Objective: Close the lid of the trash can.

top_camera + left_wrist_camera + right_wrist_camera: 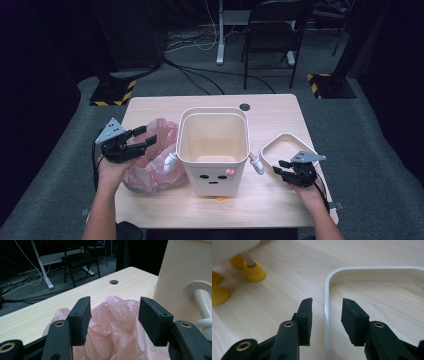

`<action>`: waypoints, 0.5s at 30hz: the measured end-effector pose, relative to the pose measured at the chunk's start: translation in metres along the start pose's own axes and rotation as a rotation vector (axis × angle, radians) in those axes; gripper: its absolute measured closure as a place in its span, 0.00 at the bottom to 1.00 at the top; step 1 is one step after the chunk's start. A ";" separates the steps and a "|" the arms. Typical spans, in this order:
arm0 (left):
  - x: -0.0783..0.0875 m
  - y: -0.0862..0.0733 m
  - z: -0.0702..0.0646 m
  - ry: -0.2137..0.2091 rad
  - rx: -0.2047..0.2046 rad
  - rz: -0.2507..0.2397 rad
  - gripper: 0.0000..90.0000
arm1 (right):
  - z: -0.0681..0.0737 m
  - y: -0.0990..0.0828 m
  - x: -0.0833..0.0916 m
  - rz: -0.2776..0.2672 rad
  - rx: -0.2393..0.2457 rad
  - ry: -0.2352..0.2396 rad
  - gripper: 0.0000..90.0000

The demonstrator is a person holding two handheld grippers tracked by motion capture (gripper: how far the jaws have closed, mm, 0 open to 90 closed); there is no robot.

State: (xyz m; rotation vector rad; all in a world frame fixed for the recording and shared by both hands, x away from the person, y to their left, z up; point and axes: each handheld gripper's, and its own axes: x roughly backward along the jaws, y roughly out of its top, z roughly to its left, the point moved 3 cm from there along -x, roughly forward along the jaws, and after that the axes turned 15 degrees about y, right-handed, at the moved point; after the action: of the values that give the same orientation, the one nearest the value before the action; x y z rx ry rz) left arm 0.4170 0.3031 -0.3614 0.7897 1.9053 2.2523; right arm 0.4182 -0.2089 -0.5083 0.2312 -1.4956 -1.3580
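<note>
In the high view, a cream bin with a small face on its front stands at the centre of the tabletop. A crumpled pink plastic bag lies just left of it. A white rounded frame lies flat at the right of the frame. The left hand-held gripper hovers over the bag at left; in the left gripper view its jaws stand wide apart, with pink folds bulging up between them and the pads not pressing. The right hand-held gripper sits low at lower right. In the right gripper view its jaws straddle the frame's near rail, apart from it on both sides and gripping nothing.
</note>
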 end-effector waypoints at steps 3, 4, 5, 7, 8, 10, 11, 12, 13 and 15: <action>0.000 0.000 0.000 0.001 -0.001 0.000 0.48 | -0.001 -0.002 -0.006 0.035 0.001 0.004 0.68; 0.000 0.000 -0.001 0.001 -0.002 0.000 0.48 | -0.001 -0.002 -0.007 0.041 0.000 0.005 0.68; 0.000 0.000 -0.001 0.000 -0.002 0.000 0.48 | -0.001 -0.002 -0.008 0.050 0.001 0.004 0.69; 0.000 -0.001 -0.001 0.001 -0.005 0.000 0.48 | -0.002 -0.003 -0.011 0.064 0.003 0.005 0.71; 0.000 -0.001 0.000 0.001 -0.005 0.001 0.48 | -0.002 -0.003 -0.012 0.070 0.005 0.003 0.72; 0.001 -0.001 0.000 0.001 -0.004 0.000 0.48 | -0.002 -0.004 -0.013 0.081 0.006 0.002 0.74; 0.001 -0.001 0.000 0.002 -0.001 -0.001 0.48 | -0.002 -0.004 -0.014 0.084 0.003 0.003 0.75; 0.001 -0.001 0.000 0.002 0.000 -0.002 0.48 | -0.003 -0.004 -0.015 0.088 0.002 0.004 0.76; 0.001 -0.001 0.000 0.002 0.001 -0.002 0.48 | -0.003 -0.004 -0.015 0.091 0.003 0.006 0.77; 0.001 -0.001 0.000 0.002 0.000 -0.003 0.48 | -0.004 -0.005 -0.016 0.096 0.001 0.005 0.80</action>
State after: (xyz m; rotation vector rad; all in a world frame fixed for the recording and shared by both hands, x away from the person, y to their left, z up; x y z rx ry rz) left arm 0.4156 0.3041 -0.3618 0.7846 1.9068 2.2525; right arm 0.4256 -0.2010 -0.5216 0.1618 -1.4843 -1.2793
